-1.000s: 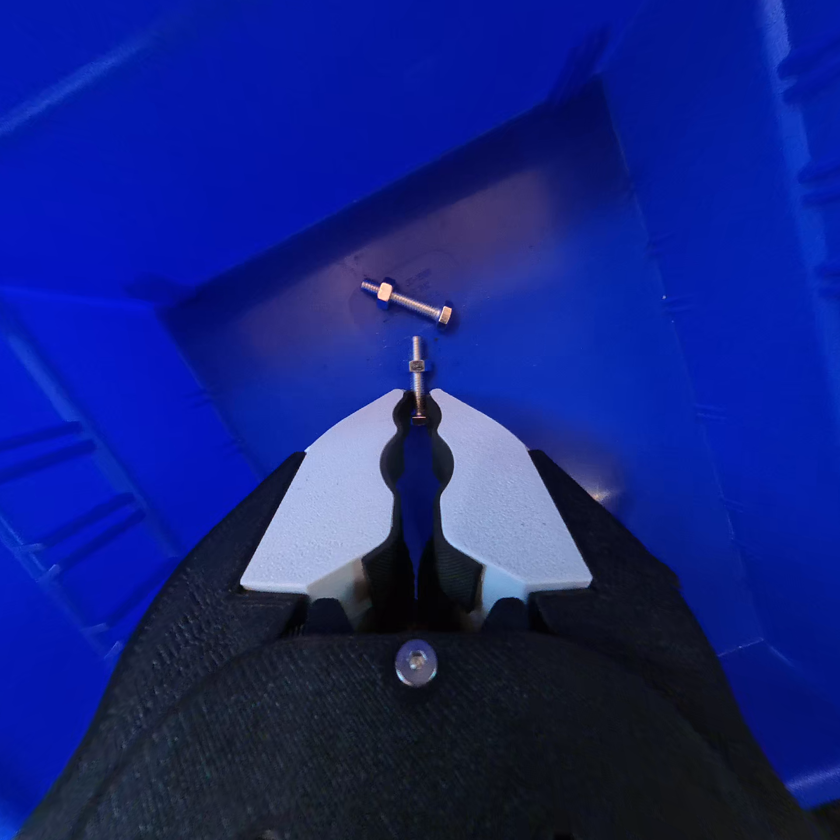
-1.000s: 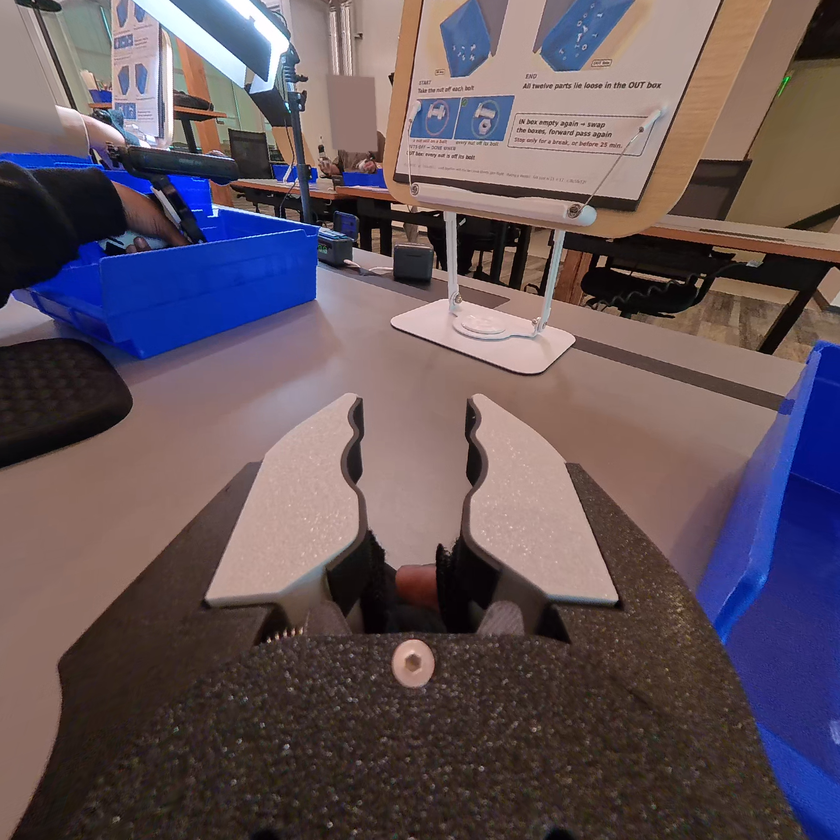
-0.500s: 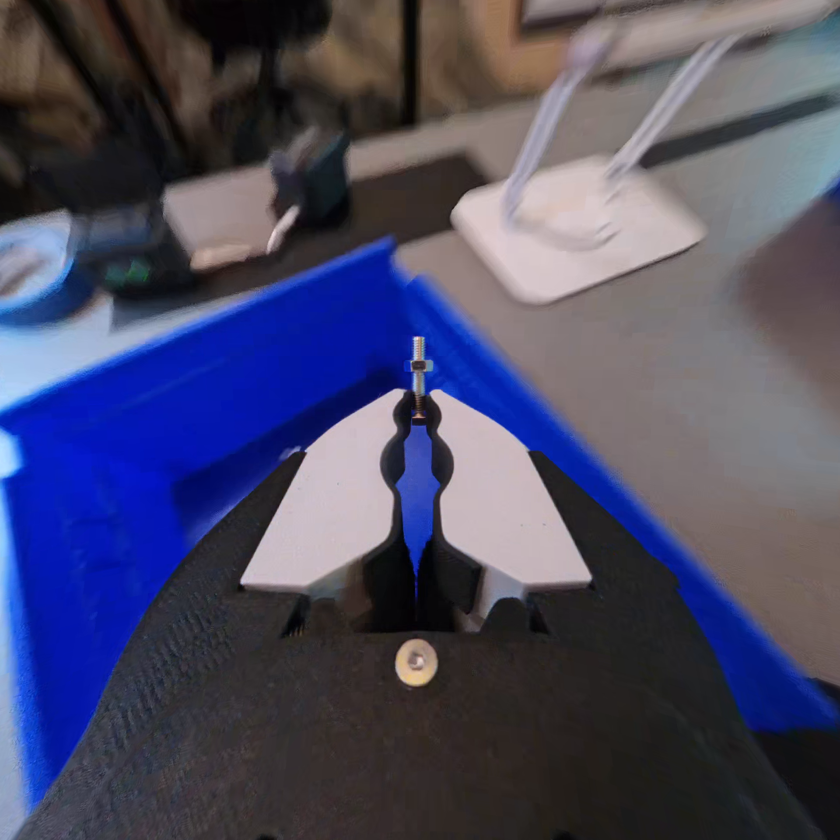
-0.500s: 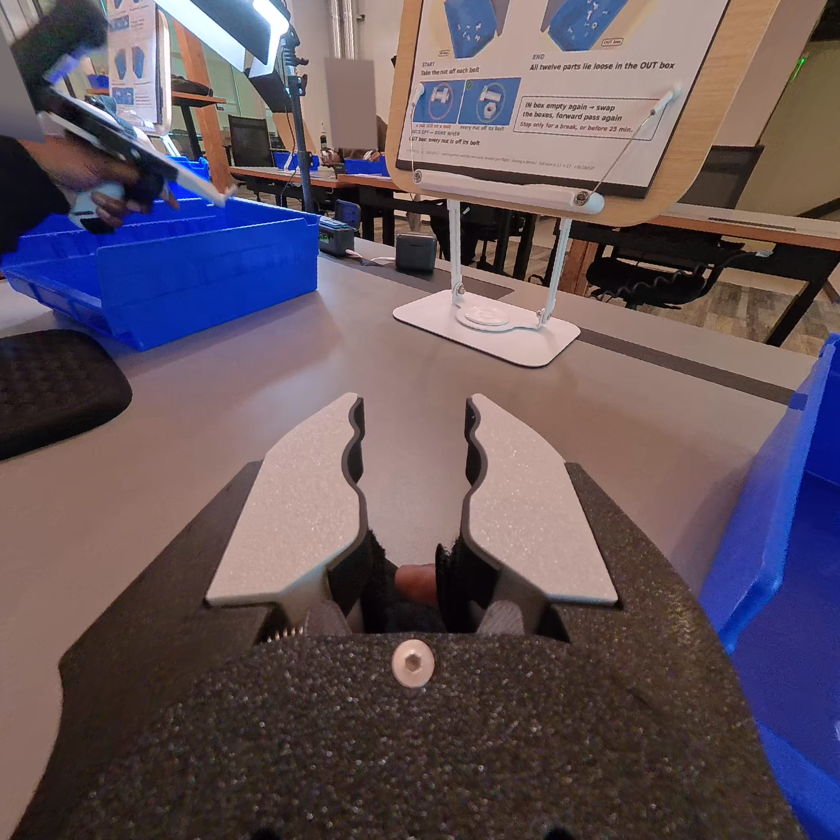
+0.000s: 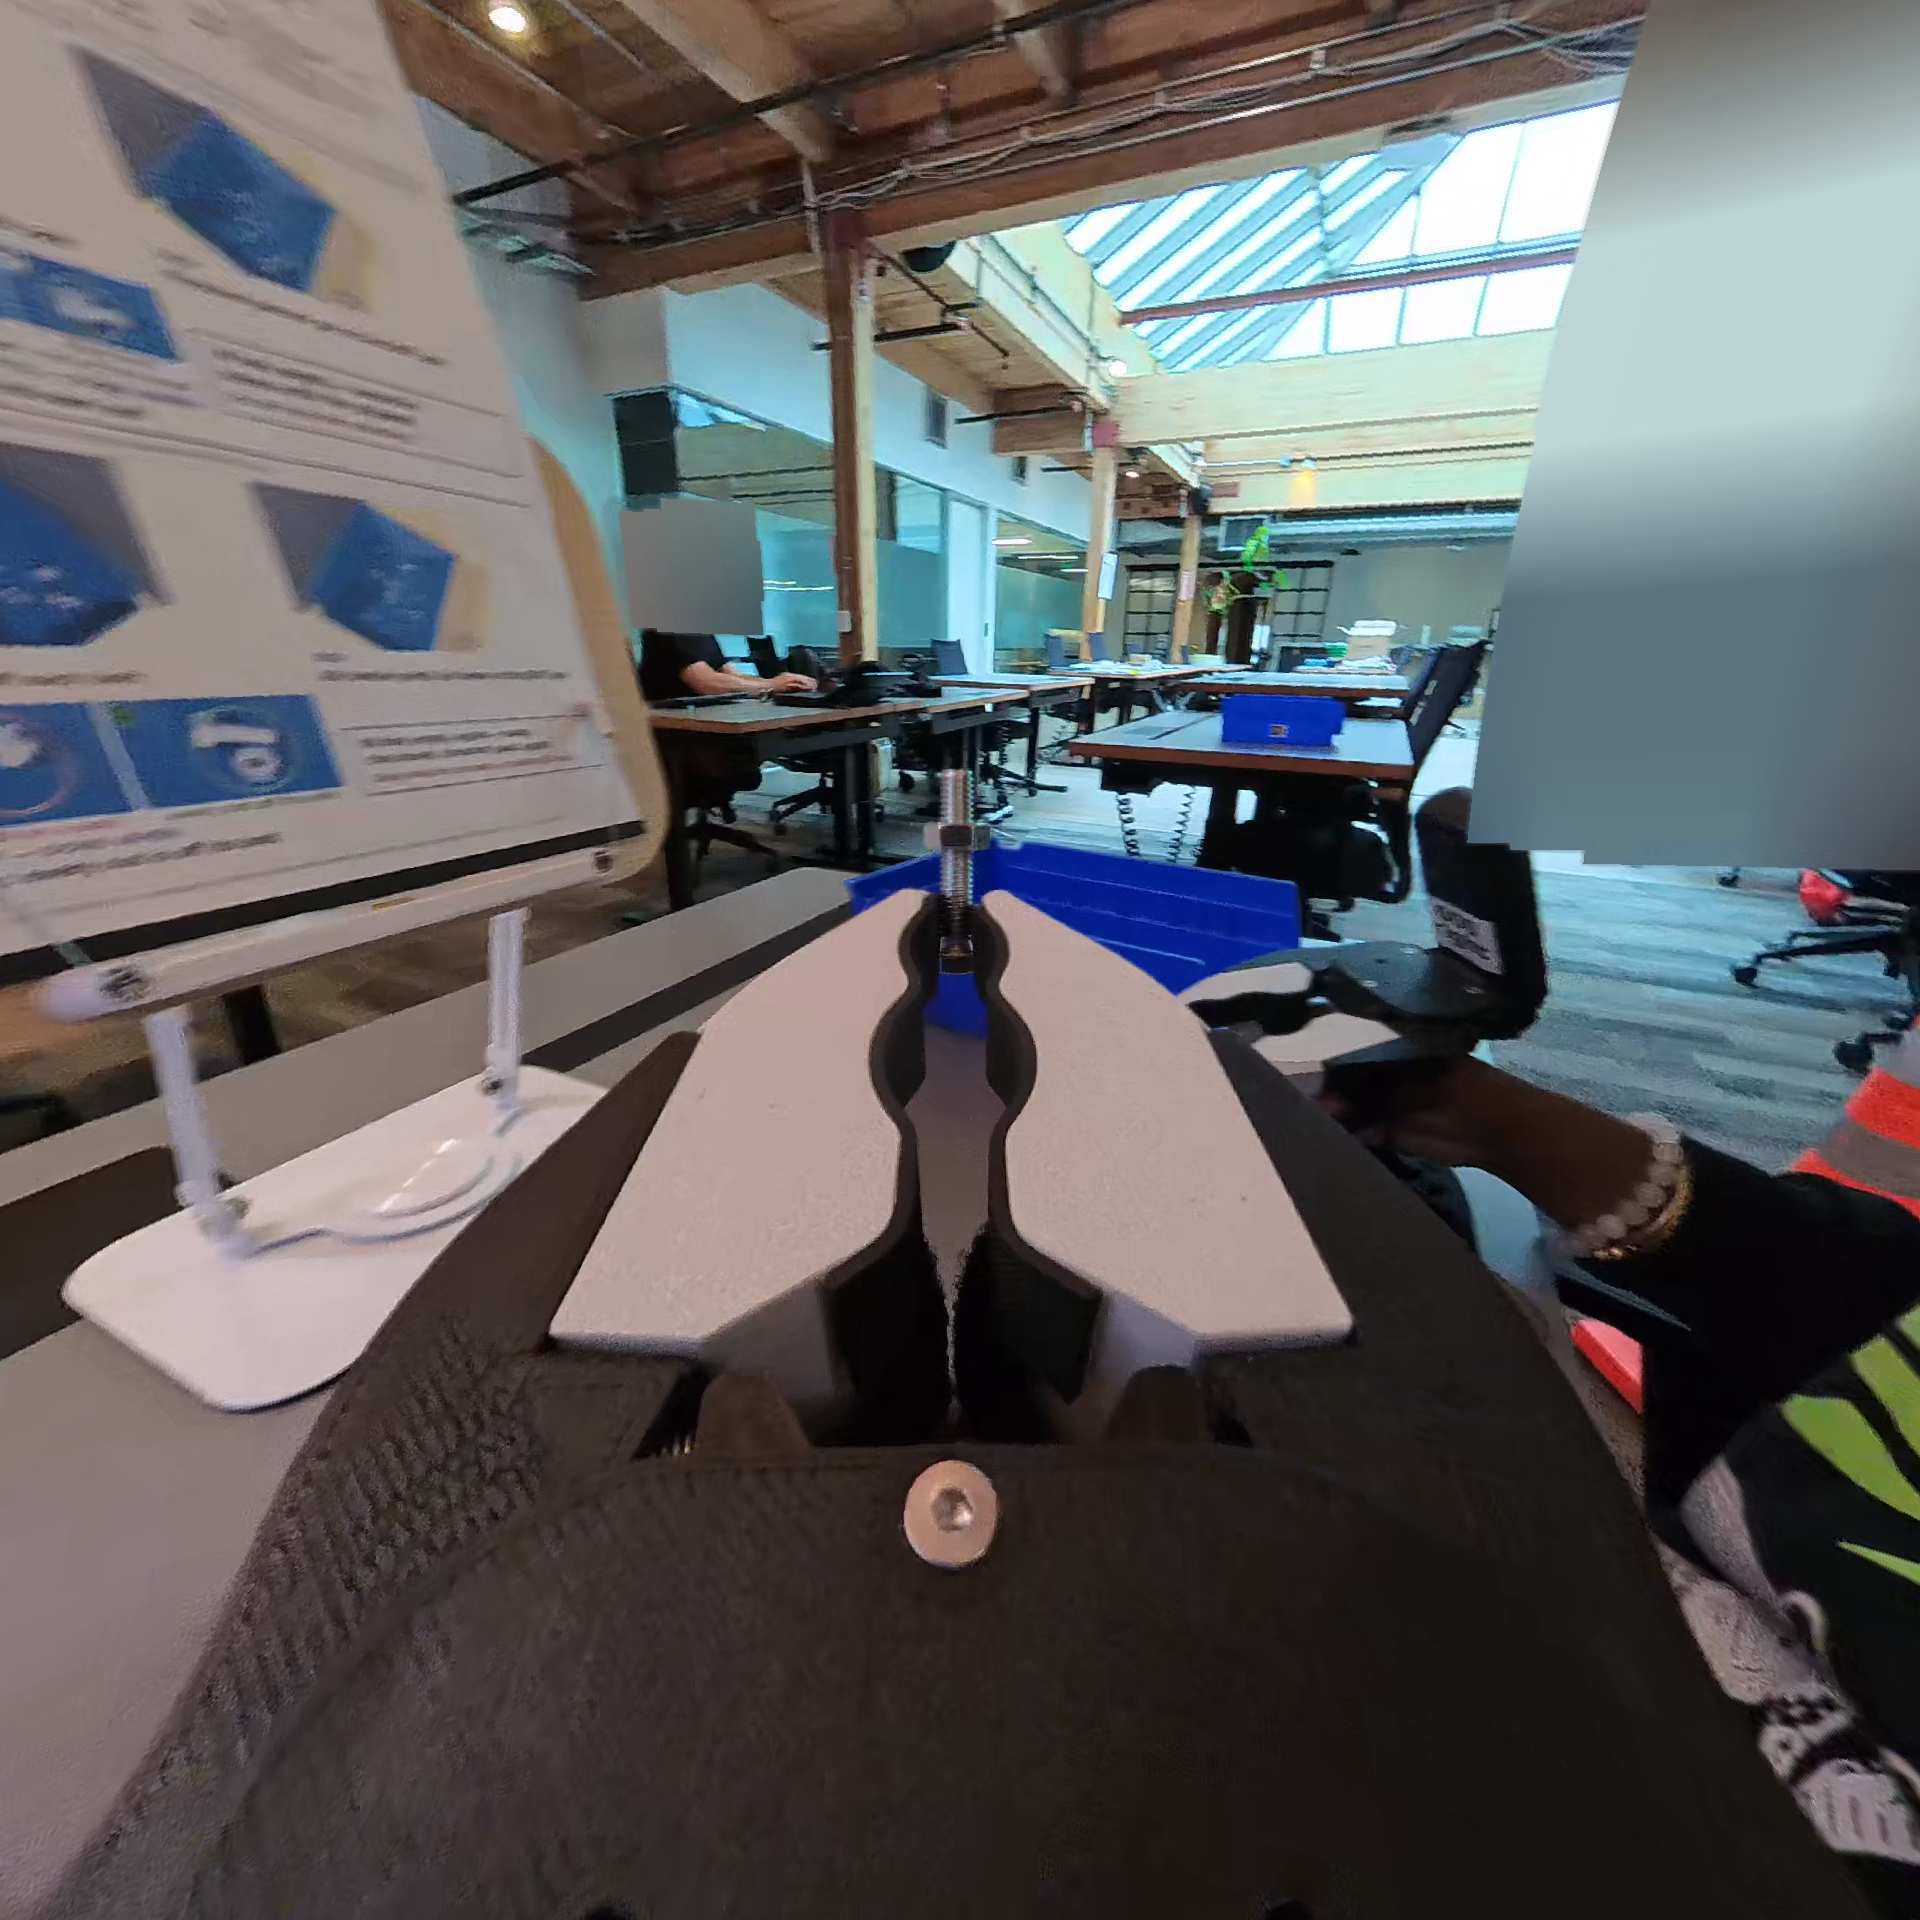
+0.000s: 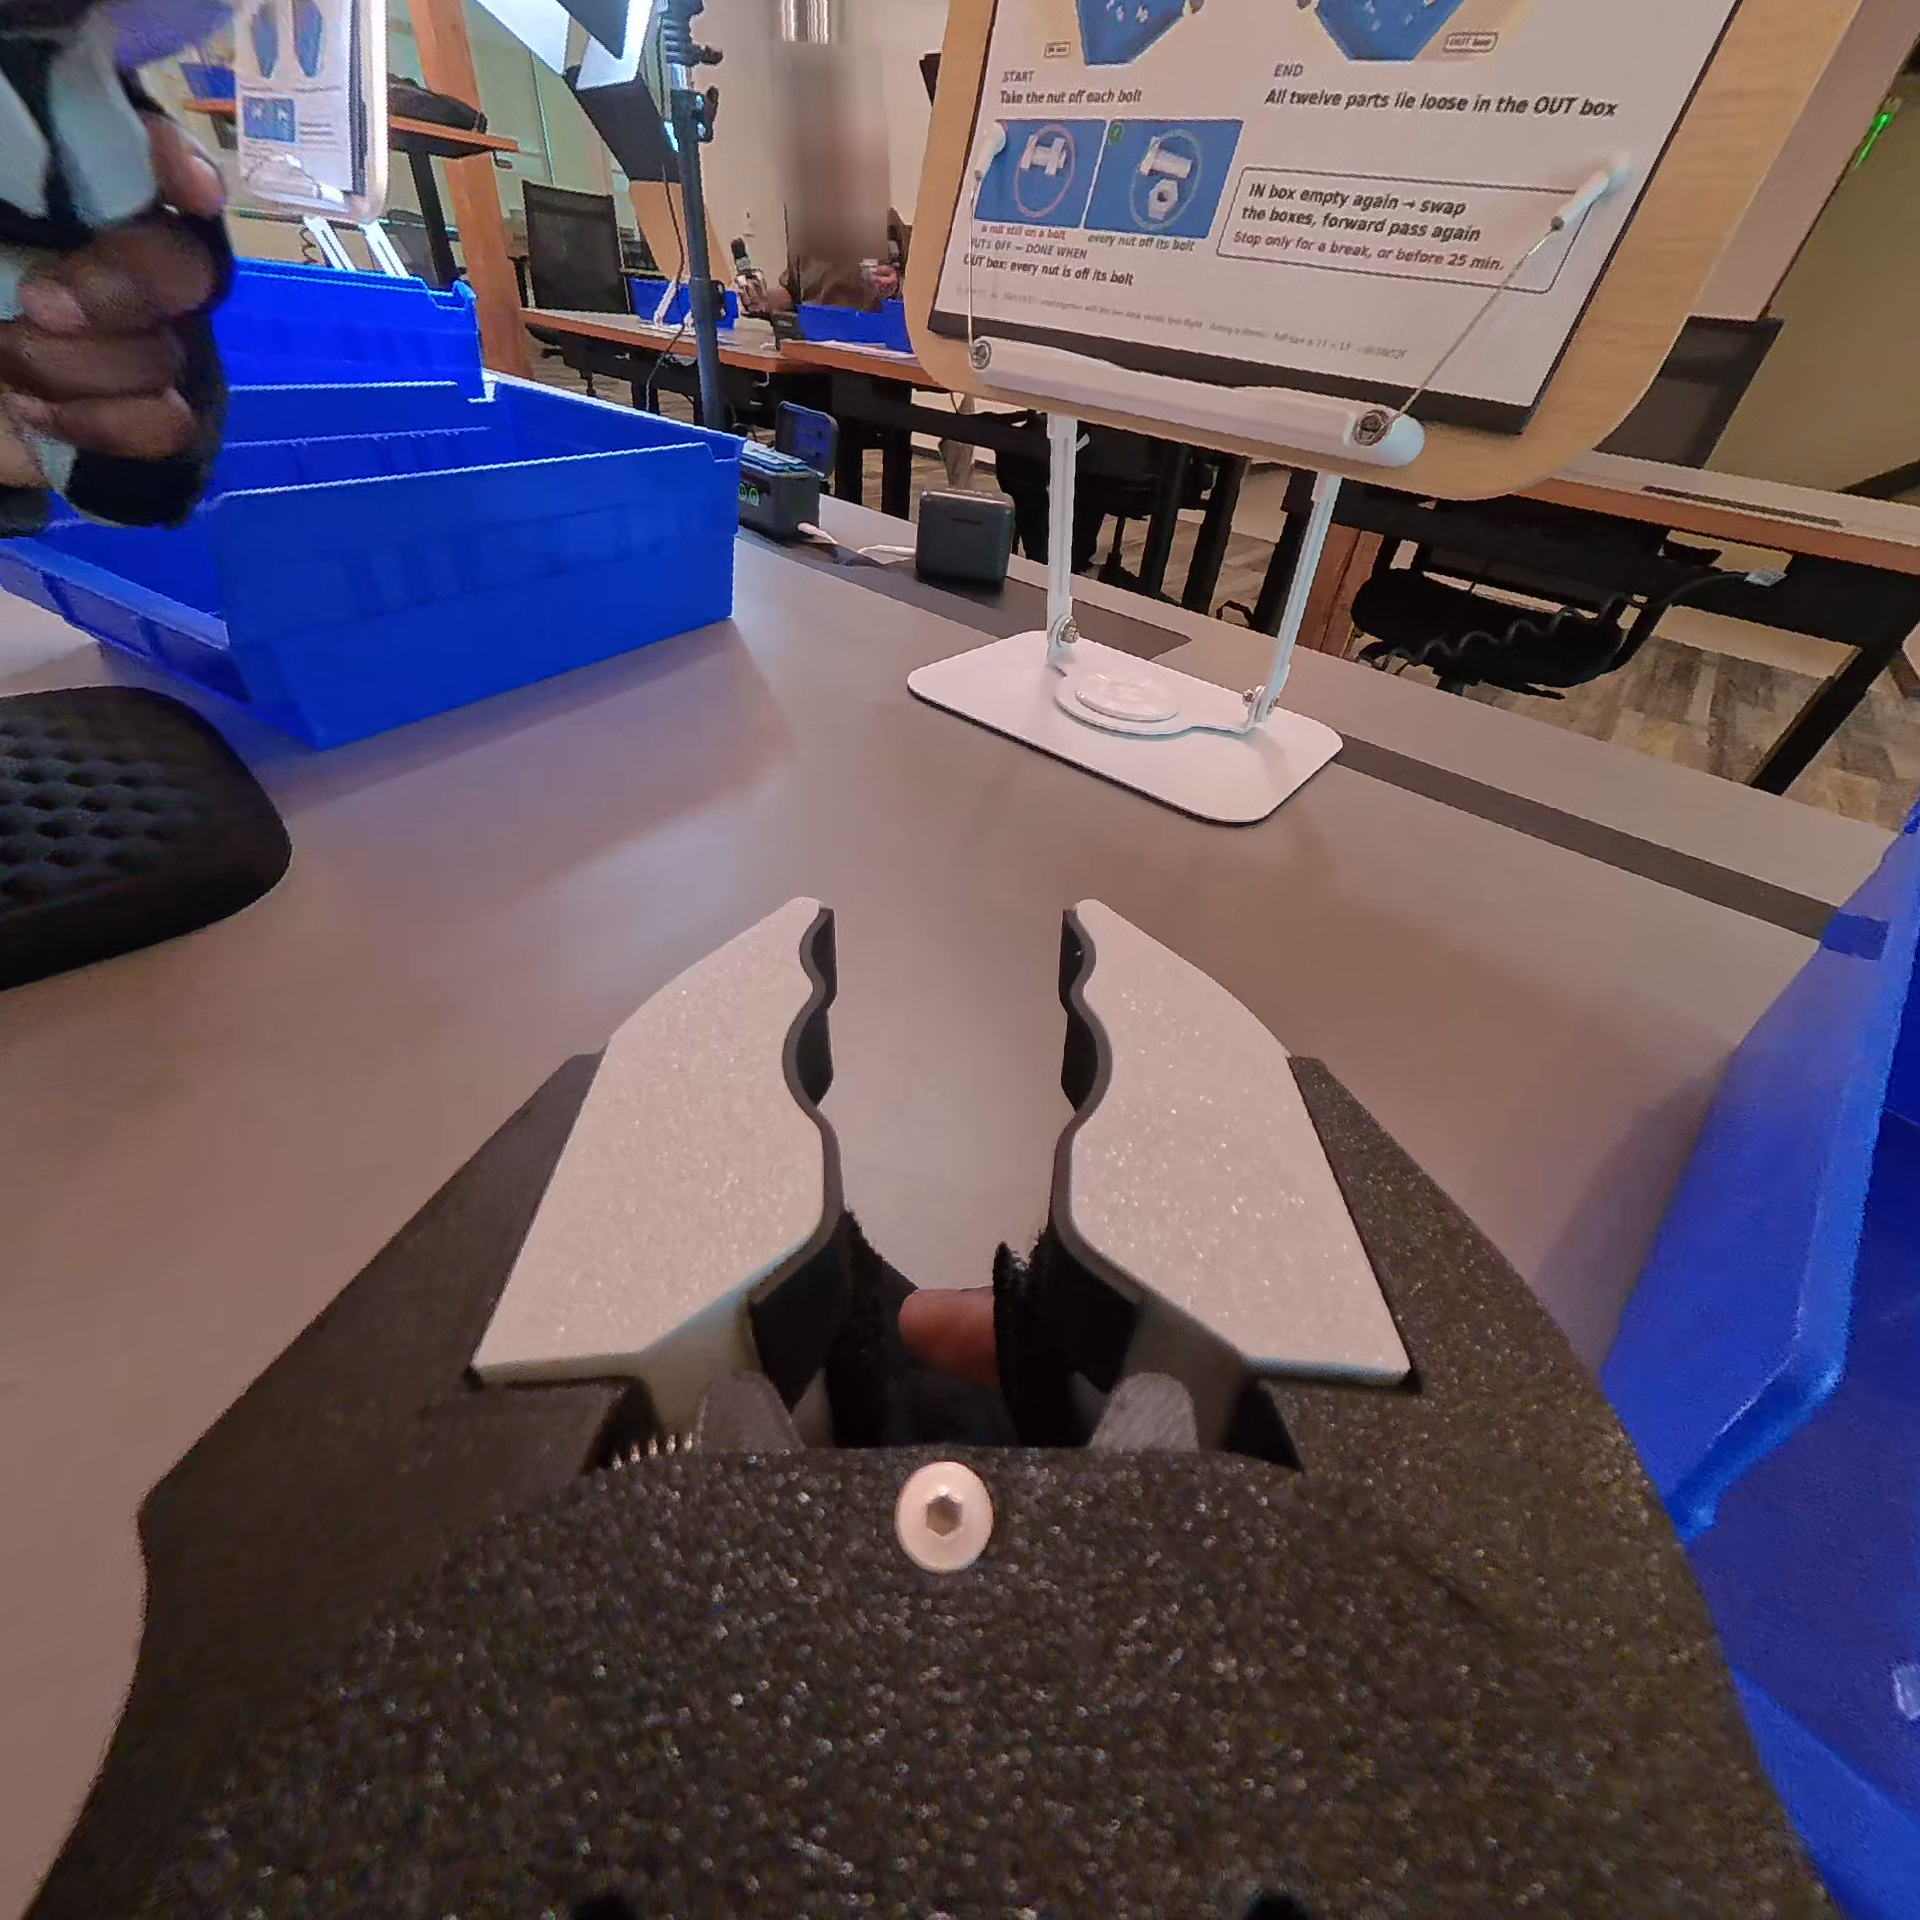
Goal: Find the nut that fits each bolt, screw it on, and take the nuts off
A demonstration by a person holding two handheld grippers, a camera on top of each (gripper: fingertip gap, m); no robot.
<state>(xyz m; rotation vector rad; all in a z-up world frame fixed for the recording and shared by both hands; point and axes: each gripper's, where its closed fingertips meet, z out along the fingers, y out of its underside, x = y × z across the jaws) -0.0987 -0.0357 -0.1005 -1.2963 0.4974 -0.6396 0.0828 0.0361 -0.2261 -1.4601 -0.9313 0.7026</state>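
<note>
My left gripper (image 5: 954,914) is shut on the head end of a small silver bolt (image 5: 954,808). The bolt points straight out from the tips, with a small hex nut (image 5: 955,835) threaded partway along it. I hold it in the air above the grey table (image 5: 125,1496). My right gripper (image 6: 945,925) is open and empty, low over the grey table (image 6: 644,862). It also shows at the right of the left wrist view (image 5: 1351,987), held by a hand. The left gripper's handle and hand show at the top left of the right wrist view (image 6: 94,260).
A blue bin (image 6: 416,582) stands at the left and another blue bin (image 6: 1808,1299) at the right edge. A white stand (image 6: 1132,727) holds an instruction board (image 6: 1351,208) at the back. A black padded rest (image 6: 114,821) lies at the left. Desks and chairs fill the room behind. The left gripper's tips are roughly 25 cm from the right gripper's.
My left gripper has lifted the bolt with its nut out of the blue bin and swung it up and towards the right, over the table. The right gripper has barely moved.
</note>
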